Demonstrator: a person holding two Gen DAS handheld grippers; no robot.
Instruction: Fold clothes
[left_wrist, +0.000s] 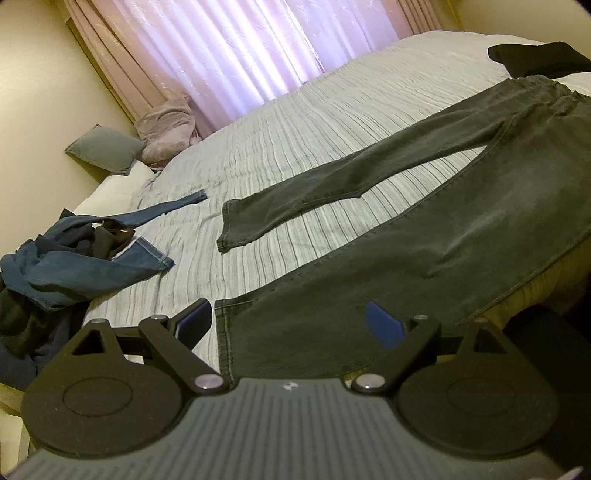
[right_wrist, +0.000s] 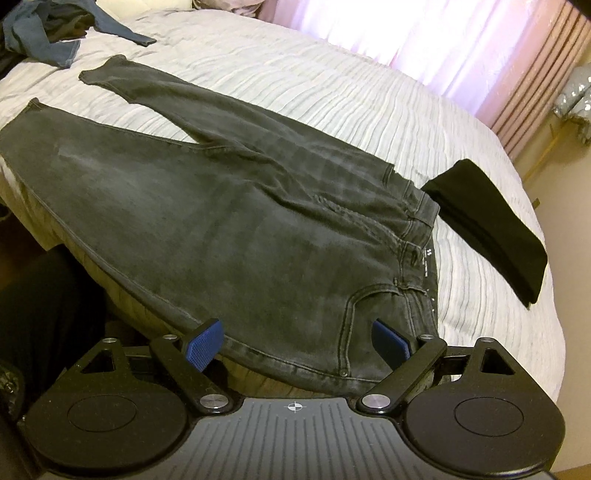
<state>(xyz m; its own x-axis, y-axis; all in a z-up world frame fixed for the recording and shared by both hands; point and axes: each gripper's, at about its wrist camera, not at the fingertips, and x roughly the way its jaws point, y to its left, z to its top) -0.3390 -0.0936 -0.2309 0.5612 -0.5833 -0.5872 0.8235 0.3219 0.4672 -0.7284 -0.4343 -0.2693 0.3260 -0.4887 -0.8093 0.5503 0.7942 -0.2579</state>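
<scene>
1. Spread flat across striped bed (right_wrist: 332, 92): grey jeans (right_wrist: 221, 206), legs apart, waistband beside folded black garment (right_wrist: 491, 236).
2. Left tongs (left_wrist: 291, 325) wide open, holding nothing, poised over near-leg hem of jeans (left_wrist: 424, 251).
3. Right tongs (right_wrist: 295, 343) wide open, holding nothing, at jeans' hip pocket.
4. Heaped beyond jeans' hems: blue denim pile (left_wrist: 74, 266).

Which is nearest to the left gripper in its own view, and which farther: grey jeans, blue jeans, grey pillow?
1. Grey jeans: hem right at the left gripper.
2. Blue jeans: left, mid-bed.
3. Grey pillow: far left, by the wall.
</scene>
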